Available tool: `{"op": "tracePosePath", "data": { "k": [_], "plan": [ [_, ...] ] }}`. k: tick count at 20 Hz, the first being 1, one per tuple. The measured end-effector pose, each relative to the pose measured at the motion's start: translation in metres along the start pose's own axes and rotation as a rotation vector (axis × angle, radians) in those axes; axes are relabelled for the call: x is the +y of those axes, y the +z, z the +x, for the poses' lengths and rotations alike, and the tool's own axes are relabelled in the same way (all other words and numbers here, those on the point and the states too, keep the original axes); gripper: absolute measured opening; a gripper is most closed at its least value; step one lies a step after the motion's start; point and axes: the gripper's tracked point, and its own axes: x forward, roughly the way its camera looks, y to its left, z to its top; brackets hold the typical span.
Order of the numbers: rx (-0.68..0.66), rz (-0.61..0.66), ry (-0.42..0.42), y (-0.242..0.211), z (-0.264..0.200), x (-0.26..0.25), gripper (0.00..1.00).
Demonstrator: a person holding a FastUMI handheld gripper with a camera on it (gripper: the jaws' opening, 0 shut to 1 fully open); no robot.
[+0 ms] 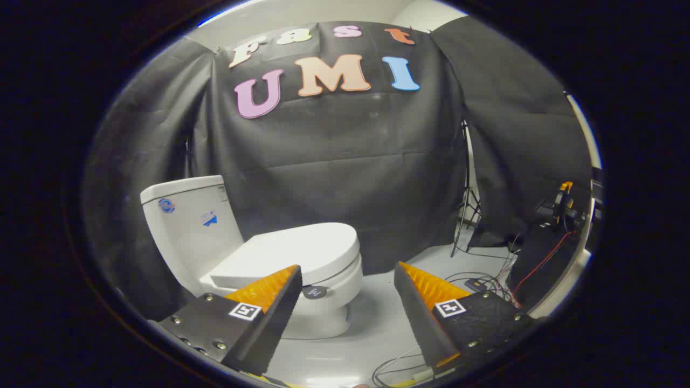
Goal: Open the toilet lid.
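- The toilet lid [294,252] is seen lying flat and closed on the white toilet [215,242], just beyond the left finger, with the tank behind it.
- The gripper [346,283] is held wide open and nothing is gripped; no contact with the lid is made.
- The approach step is judged to be in hand (the lid not yet raised).
- Next, the lid's front edge must be reached and lifted from beneath.
- Cables [485,283] are strewn on the floor [372,318] beyond the right finger.
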Motion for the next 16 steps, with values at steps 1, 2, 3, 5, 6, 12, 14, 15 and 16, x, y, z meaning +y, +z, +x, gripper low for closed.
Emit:
{"op": "tracePosePath", "data": {
  "k": [1, 2, 3, 5, 6, 12, 14, 15, 16],
  "plan": [
    [-0.001, 0.008, 0.000, 0.000, 0.000, -0.001, 1.00],
    [-0.001, 0.017, 0.002, 0.001, 0.000, -0.001, 1.00],
    [-0.001, 0.024, 0.001, 0.000, 0.000, -0.001, 1.00],
    [0.000, 0.032, -0.005, 0.000, 0.002, -0.004, 1.00],
    [0.003, 0.039, -0.007, 0.000, 0.003, -0.005, 1.00],
    [0.018, 0.088, -0.026, -0.002, 0.011, -0.011, 1.00],
    [0.016, 0.097, -0.036, -0.002, 0.015, -0.011, 1.00],
    [0.019, 0.098, -0.040, -0.003, 0.017, -0.011, 1.00],
    [0.024, 0.101, -0.037, -0.003, 0.020, -0.009, 1.00]
  ]
}}
